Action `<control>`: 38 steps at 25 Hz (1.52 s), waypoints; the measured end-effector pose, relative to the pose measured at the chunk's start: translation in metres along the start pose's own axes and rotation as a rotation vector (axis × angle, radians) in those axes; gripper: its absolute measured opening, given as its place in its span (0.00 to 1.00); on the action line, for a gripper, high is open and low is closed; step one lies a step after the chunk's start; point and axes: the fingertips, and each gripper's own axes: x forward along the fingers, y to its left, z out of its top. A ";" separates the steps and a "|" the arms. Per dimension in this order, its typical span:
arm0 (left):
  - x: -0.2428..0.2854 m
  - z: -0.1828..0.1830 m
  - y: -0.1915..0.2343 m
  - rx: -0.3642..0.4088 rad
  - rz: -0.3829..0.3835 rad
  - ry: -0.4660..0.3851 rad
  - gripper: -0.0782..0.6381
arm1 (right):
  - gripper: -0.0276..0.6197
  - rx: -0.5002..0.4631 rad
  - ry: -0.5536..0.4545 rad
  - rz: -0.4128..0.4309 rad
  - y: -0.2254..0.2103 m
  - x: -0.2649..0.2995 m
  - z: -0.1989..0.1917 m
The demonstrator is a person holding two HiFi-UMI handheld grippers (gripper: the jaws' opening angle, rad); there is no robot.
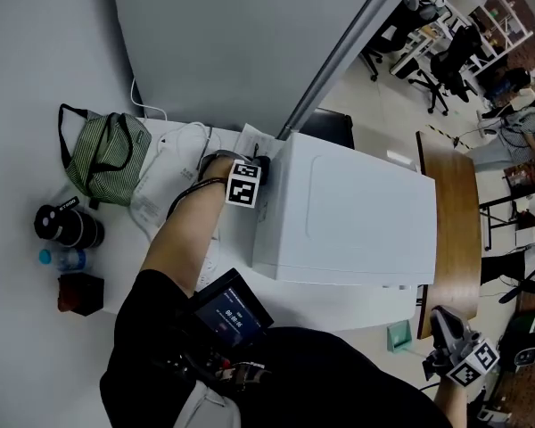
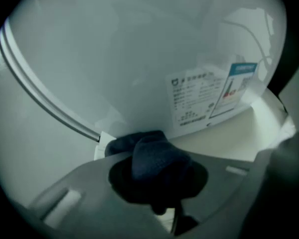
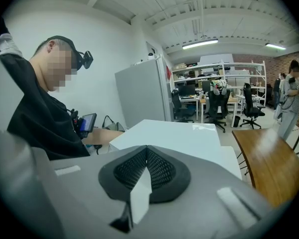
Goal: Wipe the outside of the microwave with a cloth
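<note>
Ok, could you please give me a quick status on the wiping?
Left gripper shut on dark cloth, against microwave side by its label. Right gripper shut, empty, clear of the microwave. White cable lies beside it.

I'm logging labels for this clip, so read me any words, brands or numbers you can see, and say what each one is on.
No text here reads clearly.
Sticker on the microwave: printed lines, too blurred to read.
Black canister: white lettering, too small to read.
Screen at the person's chest: figures, too small to read.
</note>
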 end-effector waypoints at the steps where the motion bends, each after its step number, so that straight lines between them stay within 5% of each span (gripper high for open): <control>1: -0.010 -0.001 0.004 -0.029 0.026 -0.013 0.19 | 0.05 -0.001 -0.011 0.008 0.000 0.002 0.002; 6: -0.132 0.015 0.039 -0.190 0.237 -0.161 0.19 | 0.05 -0.003 -0.095 0.088 0.005 0.018 0.014; 11: -0.226 0.075 0.031 -0.114 0.284 -0.237 0.19 | 0.05 0.003 -0.163 0.185 0.015 0.037 0.025; 18: -0.160 0.086 -0.002 0.096 0.172 -0.017 0.19 | 0.05 0.025 -0.168 0.167 0.010 0.026 0.019; 23: -0.099 0.054 -0.017 0.097 0.091 -0.011 0.19 | 0.05 0.052 -0.136 0.094 -0.004 0.006 0.007; 33: -0.004 0.010 -0.045 -0.047 0.000 0.017 0.19 | 0.05 0.052 -0.093 0.032 -0.008 -0.012 -0.004; 38: -0.074 0.008 -0.028 -0.182 0.082 -0.063 0.19 | 0.05 0.044 -0.188 0.099 0.000 -0.005 0.007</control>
